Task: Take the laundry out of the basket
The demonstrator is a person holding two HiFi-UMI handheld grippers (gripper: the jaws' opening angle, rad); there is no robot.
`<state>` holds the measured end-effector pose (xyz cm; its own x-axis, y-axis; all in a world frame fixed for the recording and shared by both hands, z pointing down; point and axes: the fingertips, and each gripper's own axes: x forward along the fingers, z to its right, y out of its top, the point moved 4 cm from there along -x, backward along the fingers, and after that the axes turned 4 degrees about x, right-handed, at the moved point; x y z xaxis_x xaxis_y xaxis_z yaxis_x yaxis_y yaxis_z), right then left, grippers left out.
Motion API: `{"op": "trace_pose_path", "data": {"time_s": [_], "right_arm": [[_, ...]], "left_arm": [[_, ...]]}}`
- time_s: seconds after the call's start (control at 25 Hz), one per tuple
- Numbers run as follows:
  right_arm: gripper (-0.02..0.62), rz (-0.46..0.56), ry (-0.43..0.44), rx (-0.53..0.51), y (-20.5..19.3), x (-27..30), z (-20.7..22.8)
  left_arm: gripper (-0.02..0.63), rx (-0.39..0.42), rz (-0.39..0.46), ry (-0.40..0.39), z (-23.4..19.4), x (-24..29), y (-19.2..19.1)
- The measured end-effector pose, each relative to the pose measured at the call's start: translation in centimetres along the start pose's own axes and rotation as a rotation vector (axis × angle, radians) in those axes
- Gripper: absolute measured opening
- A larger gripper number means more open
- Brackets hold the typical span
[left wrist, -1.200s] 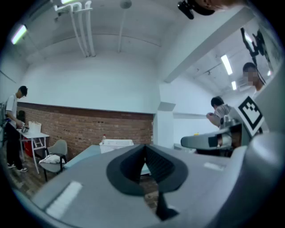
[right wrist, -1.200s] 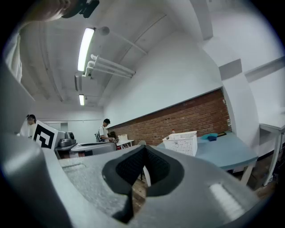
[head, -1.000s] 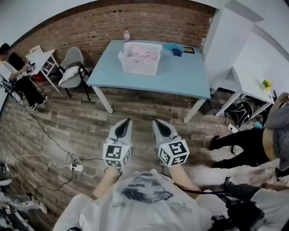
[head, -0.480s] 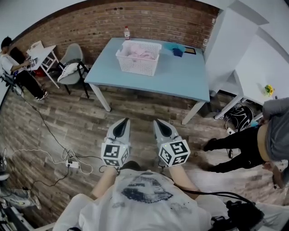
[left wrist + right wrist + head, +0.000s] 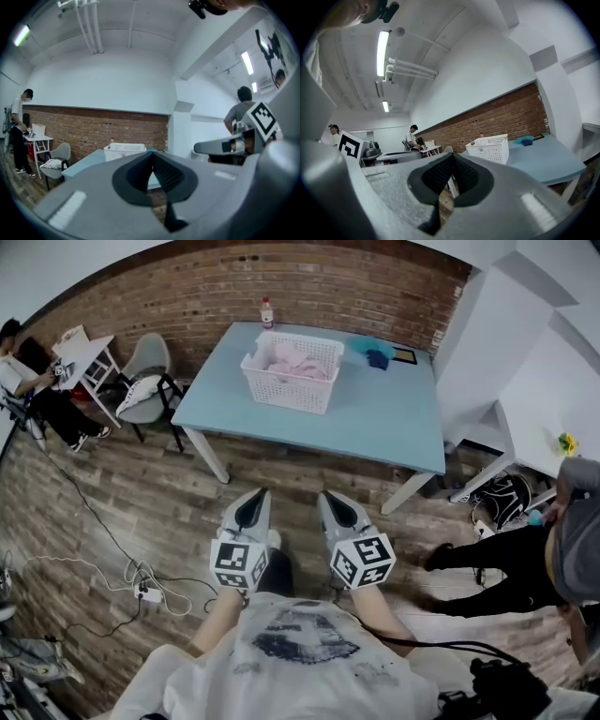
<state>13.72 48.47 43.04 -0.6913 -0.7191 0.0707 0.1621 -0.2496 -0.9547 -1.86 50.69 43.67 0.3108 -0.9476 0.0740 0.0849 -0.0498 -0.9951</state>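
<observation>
Laundry lies in a basket on a table. A bottle stands behind the basket, a cloth to its right. A chair stands left of the table. The left gripper and right gripper hang side by side before the table, well apart from it.

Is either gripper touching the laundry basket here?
Apart. The head view shows the left gripper and right gripper over the wooden floor, short of the blue table where the laundry basket sits.

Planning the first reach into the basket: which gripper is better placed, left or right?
Left, marginally. The left gripper and right gripper are both shut, empty, side by side, well short of the table. The basket with pink laundry lies nearer the left one's line of aim.
</observation>
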Motion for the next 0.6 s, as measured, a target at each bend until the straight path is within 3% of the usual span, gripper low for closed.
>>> {"op": "trace_pose_path", "data": {"time_s": [0.6], "right_arm": [[-0.003, -0.052, -0.089, 0.027, 3.7, 26.7, 8.3]], "left_arm": [[-0.008, -0.032, -0.044, -0.116, -18.7, 22.2, -0.1]]}}
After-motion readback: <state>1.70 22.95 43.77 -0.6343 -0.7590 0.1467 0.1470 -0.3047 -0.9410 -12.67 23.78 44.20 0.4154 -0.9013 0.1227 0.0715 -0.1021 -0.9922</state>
